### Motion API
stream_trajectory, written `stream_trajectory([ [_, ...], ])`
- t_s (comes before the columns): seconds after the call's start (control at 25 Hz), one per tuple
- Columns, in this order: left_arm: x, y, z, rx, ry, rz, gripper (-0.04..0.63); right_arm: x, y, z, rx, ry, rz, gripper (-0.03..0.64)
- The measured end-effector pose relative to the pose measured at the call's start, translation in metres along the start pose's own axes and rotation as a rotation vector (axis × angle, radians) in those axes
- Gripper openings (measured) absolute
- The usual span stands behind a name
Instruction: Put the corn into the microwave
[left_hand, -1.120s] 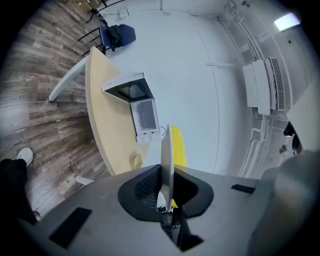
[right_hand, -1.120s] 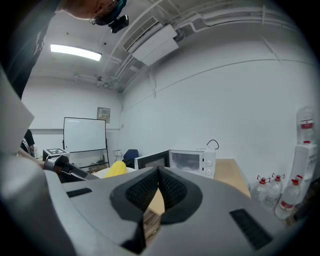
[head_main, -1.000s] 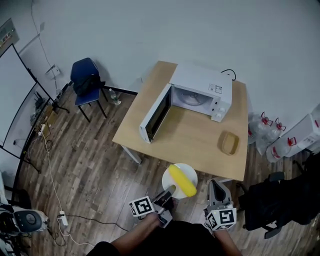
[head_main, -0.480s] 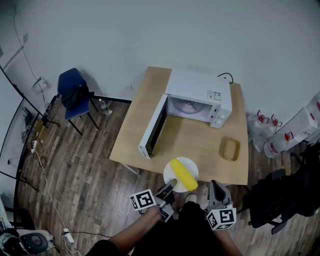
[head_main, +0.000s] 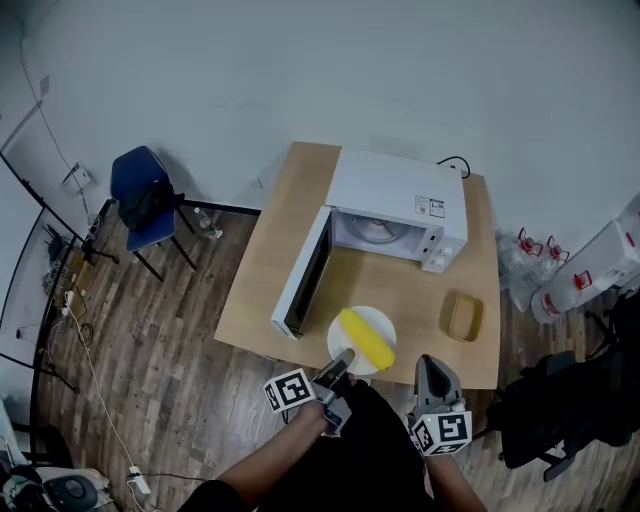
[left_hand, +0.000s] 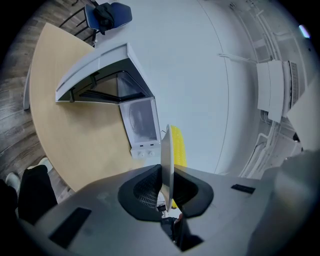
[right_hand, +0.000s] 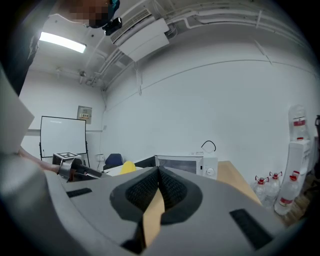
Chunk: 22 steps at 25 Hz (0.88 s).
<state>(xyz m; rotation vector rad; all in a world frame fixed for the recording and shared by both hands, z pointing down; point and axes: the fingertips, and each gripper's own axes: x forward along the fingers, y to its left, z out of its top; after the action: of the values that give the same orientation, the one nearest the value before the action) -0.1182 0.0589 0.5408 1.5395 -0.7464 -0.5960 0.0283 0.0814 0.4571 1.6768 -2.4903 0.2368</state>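
Observation:
A yellow corn cob (head_main: 365, 338) lies on a white plate (head_main: 381, 322). My left gripper (head_main: 345, 358) is shut on the plate's near rim and holds it over the front of the wooden table (head_main: 285, 240). In the left gripper view the plate (left_hand: 166, 155) stands edge-on between the jaws, with the corn (left_hand: 178, 146) behind it. The white microwave (head_main: 395, 210) stands at the table's back with its door (head_main: 300, 275) swung wide open to the left. My right gripper (head_main: 432, 370) hangs beside the plate, to its right, shut and empty (right_hand: 159, 176).
A small wooden bowl (head_main: 462, 316) sits on the table right of the plate. A blue chair (head_main: 143, 195) stands far left on the wood floor. Water bottles (head_main: 555, 295) and a black chair (head_main: 560, 405) are at the right.
Both grippers and the plate with the corn have moved forward, from in front of the table's edge to over its front part, closer to the open microwave.

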Motion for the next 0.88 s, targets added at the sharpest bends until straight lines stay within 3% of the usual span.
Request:
stream_trajectory([
  [0.12, 0.024, 0.002, 0.012, -0.025, -0.011, -0.021, 0.026, 0.022, -0.013, 0.0, 0.01, 0.007, 0.001, 0.058],
  [0.32, 0.066, 0.018, 0.037, -0.01, -0.007, 0.028, 0.026, 0.062, -0.037, 0.002, 0.019, 0.015, 0.002, 0.058],
  [0.88, 0.186, 0.066, 0.106, -0.004, -0.076, 0.038, 0.026, 0.163, -0.088, -0.006, 0.062, 0.078, 0.048, 0.058],
])
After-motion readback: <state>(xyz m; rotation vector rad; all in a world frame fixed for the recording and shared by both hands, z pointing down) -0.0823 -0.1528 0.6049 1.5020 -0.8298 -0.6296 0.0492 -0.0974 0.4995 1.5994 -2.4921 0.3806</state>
